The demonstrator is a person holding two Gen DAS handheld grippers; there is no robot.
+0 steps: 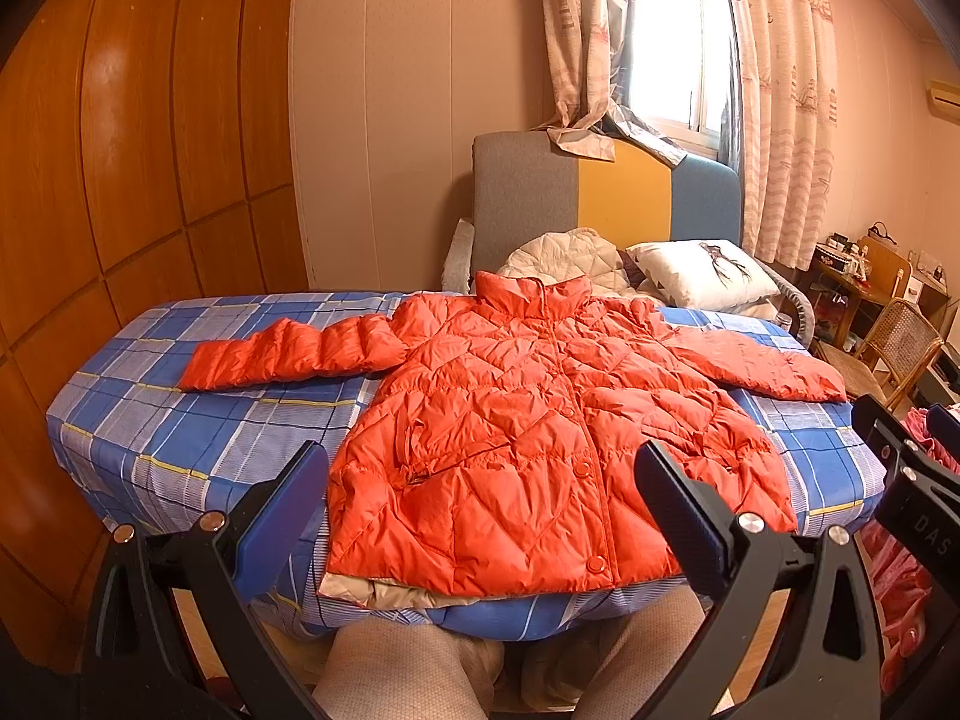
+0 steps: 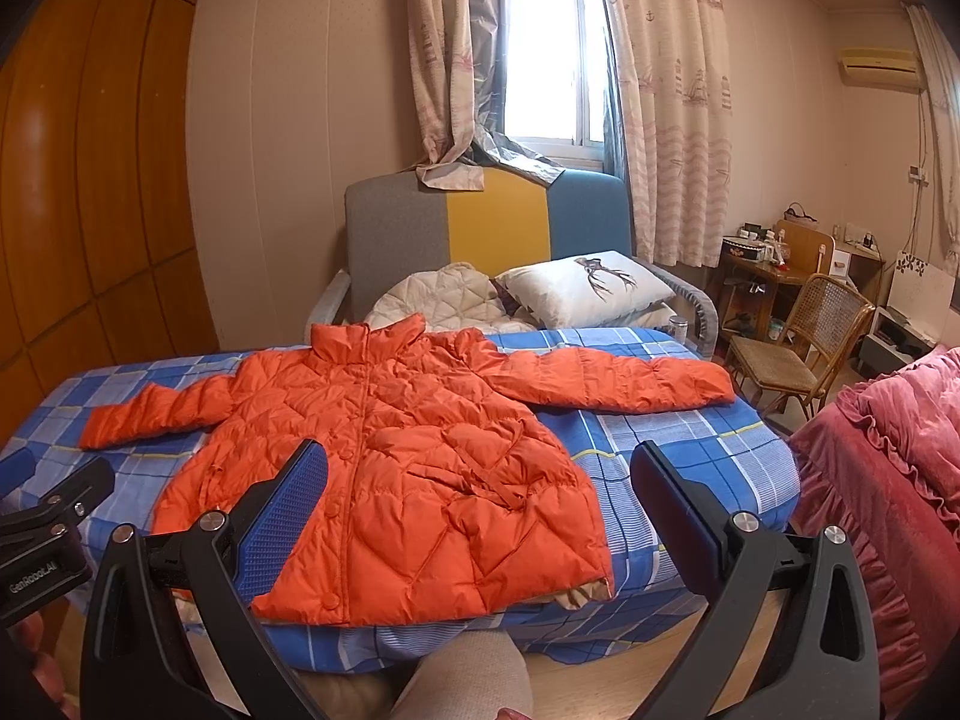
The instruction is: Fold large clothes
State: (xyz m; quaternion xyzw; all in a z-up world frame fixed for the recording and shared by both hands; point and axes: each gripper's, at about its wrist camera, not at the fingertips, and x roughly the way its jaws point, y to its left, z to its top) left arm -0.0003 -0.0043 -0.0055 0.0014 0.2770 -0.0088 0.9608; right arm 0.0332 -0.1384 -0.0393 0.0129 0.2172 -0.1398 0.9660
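We hold both tools above the near edge of the bed point(image 1: 180, 420), and neither touches anything. In the left wrist view our left gripper point(image 1: 480, 510) fills the bottom of the frame, its two blue-padded fingers point(image 1: 282, 510) spread wide apart with nothing between them but the view of the cloth beyond. In the right wrist view our right gripper point(image 2: 480, 510) stands the same way at the bottom of the frame, released and wide, grasping nothing.

The orange puffer jacket point(image 1: 528, 432) lies flat, front side up and buttoned, in the middle of the left view, on the blue checked sheet. Its collar points toward the top of the frame and its hem lies at the near edge of the bed, where a strip of beige lining shows underneath. One sleeve reaches out to the left of the frame and the other to the right, both lying flat on the sheet. In the right view the jacket point(image 2: 384, 468) sits left of centre.

Behind the collar we see a white pillow point(image 1: 702, 273) with a dark drawing and a cream quilt point(image 1: 564, 255), both against a grey, yellow and blue headboard point(image 1: 624, 192).
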